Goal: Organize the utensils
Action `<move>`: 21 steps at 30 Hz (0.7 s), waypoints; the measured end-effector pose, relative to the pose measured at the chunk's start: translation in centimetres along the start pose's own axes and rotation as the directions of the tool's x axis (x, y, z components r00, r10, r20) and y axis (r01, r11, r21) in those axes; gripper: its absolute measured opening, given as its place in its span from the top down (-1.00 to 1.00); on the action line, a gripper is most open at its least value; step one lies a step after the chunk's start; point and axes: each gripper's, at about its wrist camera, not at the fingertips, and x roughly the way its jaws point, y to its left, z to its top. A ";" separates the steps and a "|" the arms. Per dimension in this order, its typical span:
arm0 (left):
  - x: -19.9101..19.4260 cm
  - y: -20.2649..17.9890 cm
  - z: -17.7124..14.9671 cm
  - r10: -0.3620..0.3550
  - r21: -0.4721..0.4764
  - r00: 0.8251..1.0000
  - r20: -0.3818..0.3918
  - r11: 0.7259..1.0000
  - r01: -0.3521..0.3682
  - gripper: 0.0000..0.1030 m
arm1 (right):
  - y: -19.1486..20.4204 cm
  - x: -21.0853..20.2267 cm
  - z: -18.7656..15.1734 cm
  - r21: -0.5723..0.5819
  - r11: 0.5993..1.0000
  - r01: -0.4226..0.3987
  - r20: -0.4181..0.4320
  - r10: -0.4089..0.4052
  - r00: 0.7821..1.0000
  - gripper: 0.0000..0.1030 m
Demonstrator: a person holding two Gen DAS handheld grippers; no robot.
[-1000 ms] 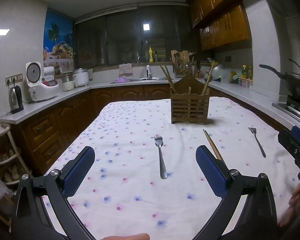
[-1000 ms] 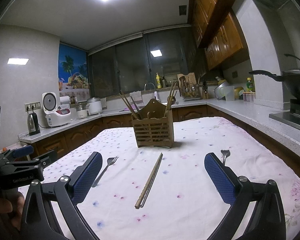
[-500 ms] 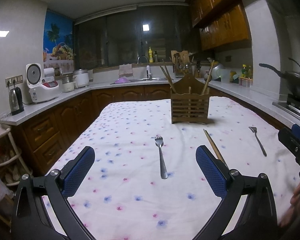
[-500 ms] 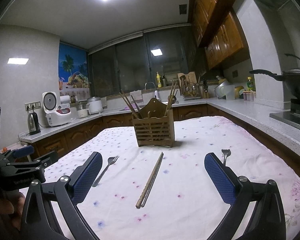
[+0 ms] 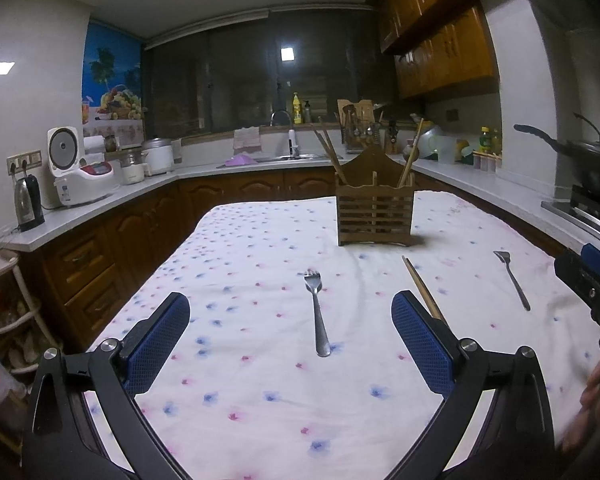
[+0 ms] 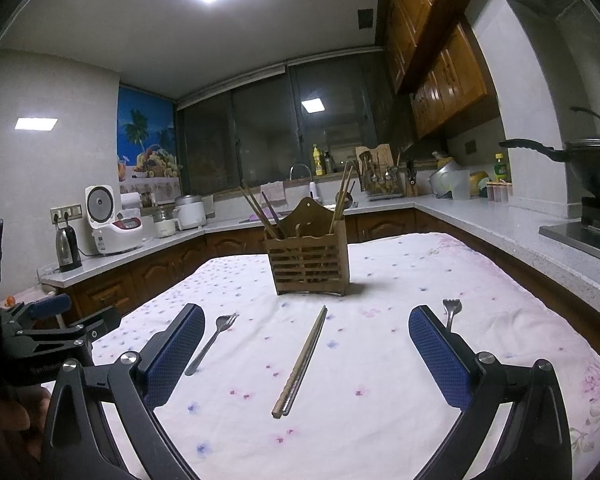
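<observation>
Left gripper [image 5: 290, 322]: blue-padded fingers spread wide, holding nothing, above the white floral-cloth tabletop [image 5: 260, 380]. Silver metal fork [image 5: 316, 312] at its 12 o'clock, tines pointing away. Pair of brown wooden chopsticks [image 6: 302, 362] at centre, lying flat. Slatted wooden utensil holder [image 6: 310, 266] beyond them, upright, chopsticks standing inside. Second silver fork [image 5: 512, 280] at 2 o'clock. Right gripper [image 6: 306, 344]: fingers spread wide, empty, chopsticks at its 12 o'clock.

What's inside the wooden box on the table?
Chopsticks poke out of the wooden box, some on its left side, some on its right. Its slatted walls hide their lower ends and anything lying at the bottom.
</observation>
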 end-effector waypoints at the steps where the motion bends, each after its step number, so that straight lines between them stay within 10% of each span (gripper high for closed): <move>1: 0.0 -0.1 0.0 -0.001 0.001 1.000 -0.001 1.000 0.001 -1.00 | 0.0 0.1 0.0 0.001 1.000 0.000 0.000 0.000 1.000 -1.00; 21: 0.4 -0.6 0.2 -0.016 0.005 1.000 -0.009 1.000 0.016 -1.00 | 0.0 0.0 0.0 -0.001 1.000 0.000 0.001 0.000 1.000 -1.00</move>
